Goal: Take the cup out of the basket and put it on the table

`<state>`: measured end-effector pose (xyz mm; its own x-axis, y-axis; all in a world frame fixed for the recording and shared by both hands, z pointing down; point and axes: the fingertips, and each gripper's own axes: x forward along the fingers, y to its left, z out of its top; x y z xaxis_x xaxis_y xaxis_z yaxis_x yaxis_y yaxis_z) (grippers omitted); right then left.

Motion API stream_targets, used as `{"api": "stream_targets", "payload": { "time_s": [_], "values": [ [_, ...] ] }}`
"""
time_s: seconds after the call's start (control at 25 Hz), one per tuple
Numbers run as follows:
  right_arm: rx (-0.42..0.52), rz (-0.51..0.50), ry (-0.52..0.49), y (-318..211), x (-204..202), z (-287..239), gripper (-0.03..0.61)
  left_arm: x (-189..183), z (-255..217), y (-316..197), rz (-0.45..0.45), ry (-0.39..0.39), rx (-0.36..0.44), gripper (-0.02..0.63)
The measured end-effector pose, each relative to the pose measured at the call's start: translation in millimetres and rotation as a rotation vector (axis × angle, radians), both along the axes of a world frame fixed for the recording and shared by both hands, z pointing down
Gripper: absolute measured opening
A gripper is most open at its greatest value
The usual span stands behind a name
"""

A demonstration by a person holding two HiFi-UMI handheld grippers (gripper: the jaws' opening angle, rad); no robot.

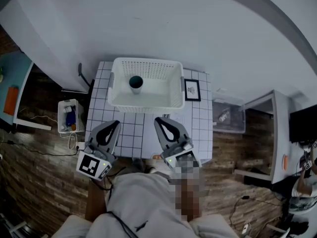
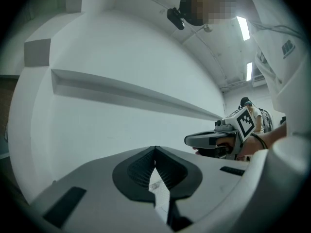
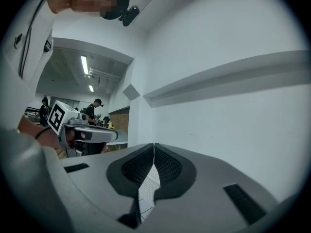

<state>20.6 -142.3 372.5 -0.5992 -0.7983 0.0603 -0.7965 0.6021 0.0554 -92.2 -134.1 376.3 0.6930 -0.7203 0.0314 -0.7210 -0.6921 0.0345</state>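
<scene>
Left gripper [image 1: 115, 123] and right gripper [image 1: 159, 119]: each with jaws clenched together, nothing between them, positioned over the near part of the white grid-patterned table [image 1: 198, 118]. Cup [image 1: 136, 83]: small, dark, round, upright with its mouth facing up. It stands inside the white perforated basket [image 1: 143, 62], left of centre, well apart from both grippers.

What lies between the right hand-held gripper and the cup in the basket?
In the head view, only a bare stretch of the checked table and the basket's near wall separate the right hand-held gripper from the cup.
</scene>
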Motion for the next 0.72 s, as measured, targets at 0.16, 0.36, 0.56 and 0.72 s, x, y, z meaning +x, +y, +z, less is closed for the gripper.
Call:
{"api": "stream_targets", "payload": {
  "time_s": [0.16, 0.36, 0.56, 0.72],
  "values": [
    [-0.003, 0.018, 0.018, -16, -10, -1, 0.011, -9, 0, -19, 0.014, 0.015, -0.004, 0.008],
    [-0.017, 0.025, 0.04, -30, -21, 3, 0.011, -16, 1, -39, 0.026, 0.027, -0.004, 0.008],
    [-0.026, 0.02, 0.05, -45, -22, 7, 0.011, -18, 5, -53, 0.018, 0.029, -0.011, 0.008],
    [-0.018, -0.004, 0.058, -58, -22, 8, 0.011, -18, 8, -63, 0.0, 0.017, -0.013, 0.008]
  ]
}}
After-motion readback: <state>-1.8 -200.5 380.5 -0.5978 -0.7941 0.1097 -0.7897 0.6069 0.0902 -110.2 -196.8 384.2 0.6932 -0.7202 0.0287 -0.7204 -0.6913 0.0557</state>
